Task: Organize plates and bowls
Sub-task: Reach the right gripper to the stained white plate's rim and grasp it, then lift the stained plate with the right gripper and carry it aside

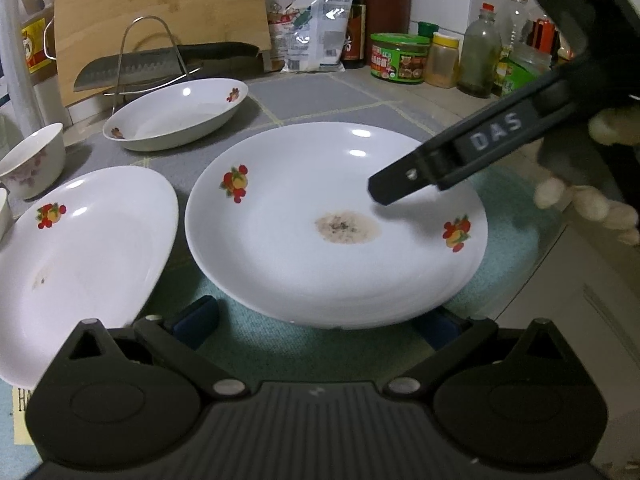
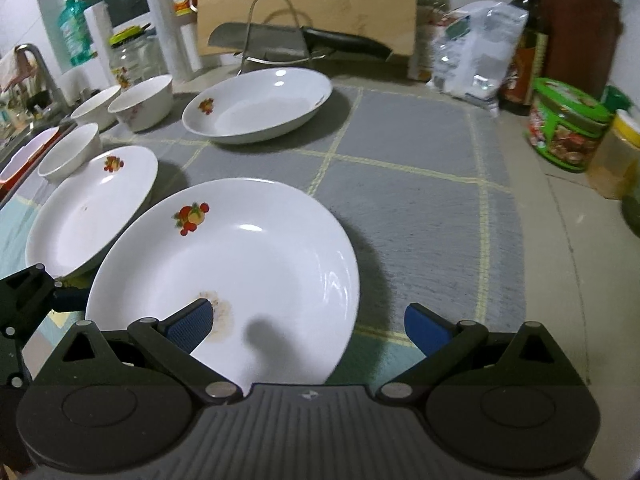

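Right claw (image 2: 308, 326): spread wide, straddling the near right rim of the plate; left pad inside the rim above the well, right pad outside over the mat; nothing pinched yet.
Left claw (image 1: 316, 322): spread, pads low at the plate's near edge, one to either side; holding nothing.
Plate (image 2: 240, 264): directly ahead of both claws, on the mat, on the desk; round, shallow, white glazed ceramic with fruit decals and a brown residue patch at centre.
Handling (judgement): stiff, moderately heavy, brittle; glaze likely slippery; grip the rim edge, one pad above, one beneath, and lift level.
Second plate (image 2: 92, 212): left of the claws, beside the first, same pattern.
Oval dish (image 2: 256, 104): further ahead, same glaze.
Bowls (image 2: 140, 102): far left, deep and rounded.
Mat (image 2: 420, 184): grey woven cloth, pale grid lines; soft under the crockery.
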Available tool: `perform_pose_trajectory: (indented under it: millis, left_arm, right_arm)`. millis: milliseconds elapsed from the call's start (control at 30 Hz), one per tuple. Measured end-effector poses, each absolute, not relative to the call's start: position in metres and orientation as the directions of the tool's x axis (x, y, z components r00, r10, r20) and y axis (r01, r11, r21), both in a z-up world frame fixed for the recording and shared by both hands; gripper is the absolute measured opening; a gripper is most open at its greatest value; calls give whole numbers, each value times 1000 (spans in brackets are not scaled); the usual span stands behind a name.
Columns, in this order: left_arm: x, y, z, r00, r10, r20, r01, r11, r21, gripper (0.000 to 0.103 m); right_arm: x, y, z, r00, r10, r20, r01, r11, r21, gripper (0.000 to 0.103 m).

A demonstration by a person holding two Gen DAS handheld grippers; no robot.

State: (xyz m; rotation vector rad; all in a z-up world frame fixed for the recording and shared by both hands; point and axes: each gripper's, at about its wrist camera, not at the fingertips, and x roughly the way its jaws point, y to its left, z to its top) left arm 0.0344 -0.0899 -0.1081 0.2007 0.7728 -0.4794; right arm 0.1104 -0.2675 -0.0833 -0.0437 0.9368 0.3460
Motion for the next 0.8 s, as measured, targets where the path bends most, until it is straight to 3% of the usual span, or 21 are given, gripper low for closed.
perform_pose_trajectory:
  millis: [800]
  left_arm:
    - [31,-88,-110,636,-359,-683,494,870,2,103]
  right_arm:
    - [160,-260,-97,437,413,-799,-566,817,113,103]
